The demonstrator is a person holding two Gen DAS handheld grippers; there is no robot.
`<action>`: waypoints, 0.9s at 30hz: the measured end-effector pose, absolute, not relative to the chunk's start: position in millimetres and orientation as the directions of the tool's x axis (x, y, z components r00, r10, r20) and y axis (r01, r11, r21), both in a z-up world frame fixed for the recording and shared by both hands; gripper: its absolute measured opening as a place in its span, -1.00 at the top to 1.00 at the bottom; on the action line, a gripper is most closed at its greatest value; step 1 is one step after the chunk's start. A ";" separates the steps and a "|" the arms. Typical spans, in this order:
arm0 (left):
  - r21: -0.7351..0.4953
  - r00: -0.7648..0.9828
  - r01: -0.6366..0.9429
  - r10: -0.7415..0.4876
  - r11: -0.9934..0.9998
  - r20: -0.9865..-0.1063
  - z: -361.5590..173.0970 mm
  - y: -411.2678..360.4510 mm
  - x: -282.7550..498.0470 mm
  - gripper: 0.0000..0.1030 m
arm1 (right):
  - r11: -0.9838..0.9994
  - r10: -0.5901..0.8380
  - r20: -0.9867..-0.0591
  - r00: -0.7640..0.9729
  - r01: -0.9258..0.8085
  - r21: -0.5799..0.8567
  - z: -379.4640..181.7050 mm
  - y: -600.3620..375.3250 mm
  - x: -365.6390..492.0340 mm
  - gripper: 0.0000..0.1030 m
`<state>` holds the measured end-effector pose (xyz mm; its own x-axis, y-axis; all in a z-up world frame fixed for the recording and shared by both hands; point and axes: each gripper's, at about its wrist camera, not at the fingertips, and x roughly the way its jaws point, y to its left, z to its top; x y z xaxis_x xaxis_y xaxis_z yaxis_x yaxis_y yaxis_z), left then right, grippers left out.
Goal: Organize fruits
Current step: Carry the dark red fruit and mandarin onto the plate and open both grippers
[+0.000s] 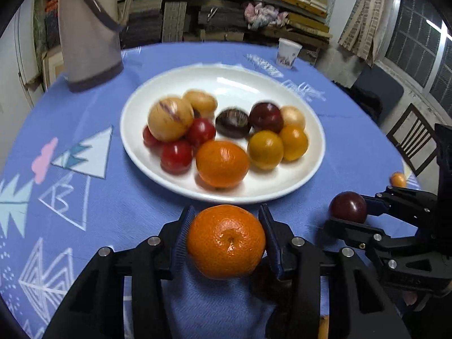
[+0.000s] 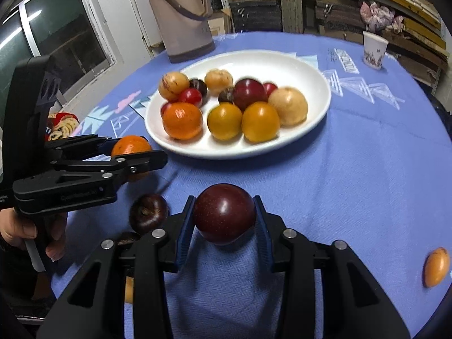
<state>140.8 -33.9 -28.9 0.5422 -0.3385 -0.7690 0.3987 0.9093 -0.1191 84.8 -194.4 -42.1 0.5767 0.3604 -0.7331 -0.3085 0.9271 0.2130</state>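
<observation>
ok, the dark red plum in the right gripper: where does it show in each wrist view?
Left wrist: dark red plum at lower right, between the jaws of the right gripper, right of the white plate.
Right wrist: plum at bottom centre, clamped in the camera's own gripper, near side of the plate.
Shared landmark: the paper cup at the table's far edge.

Home dining room, tableclothed table [image 1: 84,197], cluttered shelves [image 1: 226,14]
</observation>
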 end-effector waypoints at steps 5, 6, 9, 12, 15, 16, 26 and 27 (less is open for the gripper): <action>-0.110 0.576 0.403 -0.346 0.908 -0.740 -6.9 -29.7 137.7 0.08 | 0.927 0.363 -0.704 0.611 -0.313 0.207 -21.8 -197.1 84.5 0.24; -0.112 0.577 0.405 -0.349 0.908 -0.739 -3.2 -29.4 139.6 0.07 | 0.927 0.363 -0.700 0.615 -0.314 0.204 -18.4 -197.6 85.5 0.24; -0.116 0.575 0.407 -0.352 0.906 -0.739 4.9 -31.8 149.6 0.07 | 0.926 0.369 -0.684 0.629 -0.314 0.210 -6.7 -200.1 94.7 0.24; -0.115 0.578 0.416 -0.360 0.902 -0.732 14.3 -38.6 164.8 0.07 | 0.925 0.373 -0.667 0.645 -0.311 0.217 4.2 -203.5 109.1 0.24; -0.111 0.574 0.424 -0.361 0.899 -0.735 18.5 -51.2 181.7 0.07 | 0.922 0.383 -0.658 0.649 -0.311 0.230 12.6 -204.7 128.5 0.24; -0.098 0.574 0.424 -0.351 0.900 -0.739 19.4 -56.4 187.2 0.07 | 0.922 0.384 -0.658 0.648 -0.310 0.233 14.4 -205.2 136.5 0.24; -0.111 0.536 0.403 -0.333 0.908 -0.776 3.7 -84.3 246.3 0.07 | 0.934 0.352 -0.697 0.626 -0.283 0.217 6.3 -216.2 213.5 0.24; -0.116 0.531 0.399 -0.332 0.910 -0.780 1.0 -85.7 251.6 0.07 | 0.936 0.346 -0.701 0.623 -0.280 0.214 4.4 -217.3 218.5 0.24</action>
<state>251.6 -85.7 1.0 0.5306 -0.3320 -0.7799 0.3993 0.9095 -0.1155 218.5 -217.3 4.4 0.6231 0.3462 -0.7014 -0.2796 0.9361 0.2136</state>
